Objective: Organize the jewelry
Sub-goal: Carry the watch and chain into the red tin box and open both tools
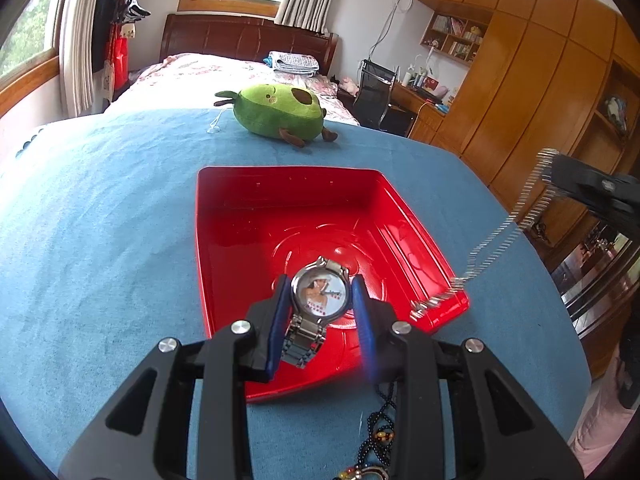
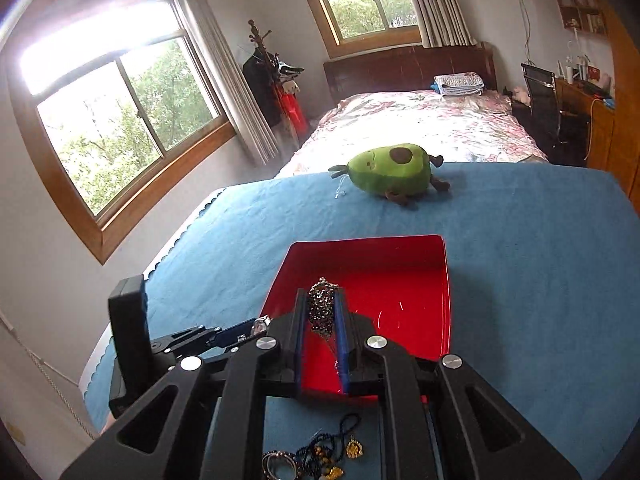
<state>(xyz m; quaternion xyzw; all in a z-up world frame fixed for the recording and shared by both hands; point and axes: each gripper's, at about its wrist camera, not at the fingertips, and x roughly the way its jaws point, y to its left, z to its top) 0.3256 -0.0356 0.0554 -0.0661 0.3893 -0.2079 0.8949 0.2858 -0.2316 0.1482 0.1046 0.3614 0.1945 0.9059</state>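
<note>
Only our left wrist view shows the watch face: the left gripper point(image 1: 322, 300) clamps a silver wristwatch point(image 1: 319, 294), its dial picturing a person, over the red tray point(image 1: 240, 216). The right gripper point(image 2: 320, 316) pinches a sparkly silver chain point(image 2: 322, 304) above that tray. No legible writing.

Bed point(image 2: 420, 128), 2 bright windows point(image 2: 120, 120), wooden wardrobe point(image 1: 532, 80)

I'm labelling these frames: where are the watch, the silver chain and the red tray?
watch point(image 1: 320, 294): left wrist view, on its dial.
silver chain point(image 1: 496, 240): left wrist view, mid-length of the hanging strand.
red tray point(image 1: 280, 200): left wrist view, far inner wall.
</note>
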